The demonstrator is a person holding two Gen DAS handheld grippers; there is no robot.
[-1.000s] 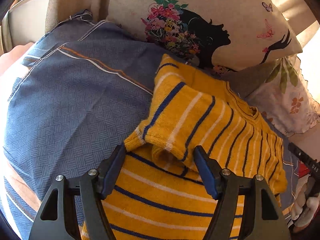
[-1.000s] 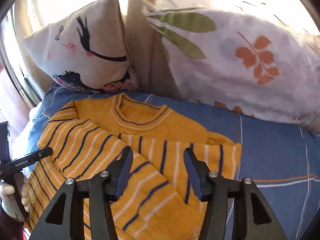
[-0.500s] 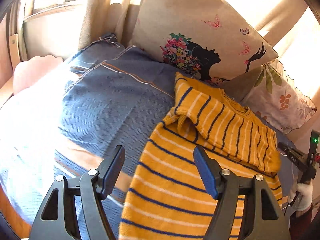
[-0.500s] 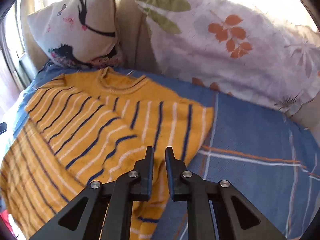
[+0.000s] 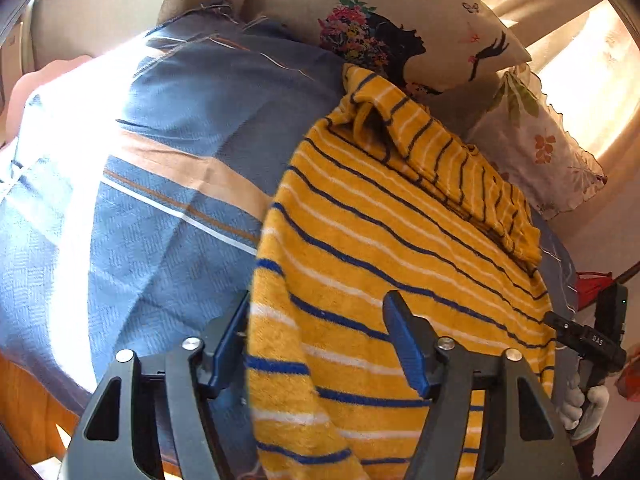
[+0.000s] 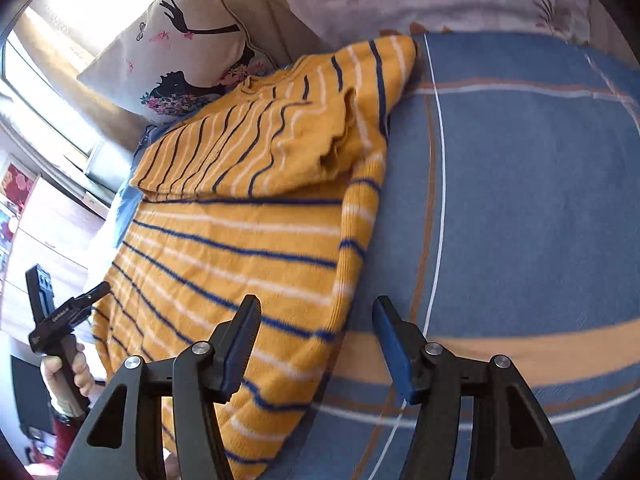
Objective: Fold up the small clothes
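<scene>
A small yellow sweater (image 5: 384, 264) with blue and white stripes lies on the blue bedspread (image 5: 160, 208), both sleeves folded in over its upper part; it also shows in the right wrist view (image 6: 240, 240). My left gripper (image 5: 316, 340) is open, its jaws either side of the sweater's bottom left edge. My right gripper (image 6: 316, 340) is open, its jaws either side of the sweater's bottom right edge. The right gripper shows at the right of the left wrist view (image 5: 580, 340); the left gripper shows at the left of the right wrist view (image 6: 68, 312).
A cream pillow with a woman's silhouette (image 5: 400, 24) and a leaf-print pillow (image 5: 540, 148) stand at the head of the bed, just past the sweater's collar. The bedspread (image 6: 520, 200) stretches to the right. The bed's wooden edge (image 5: 24, 408) is at the lower left.
Both grippers have drawn back from the folded sleeves to the sweater's bottom hem. The right gripper, shut half a second ago, has opened again. The sleeves stay folded.
</scene>
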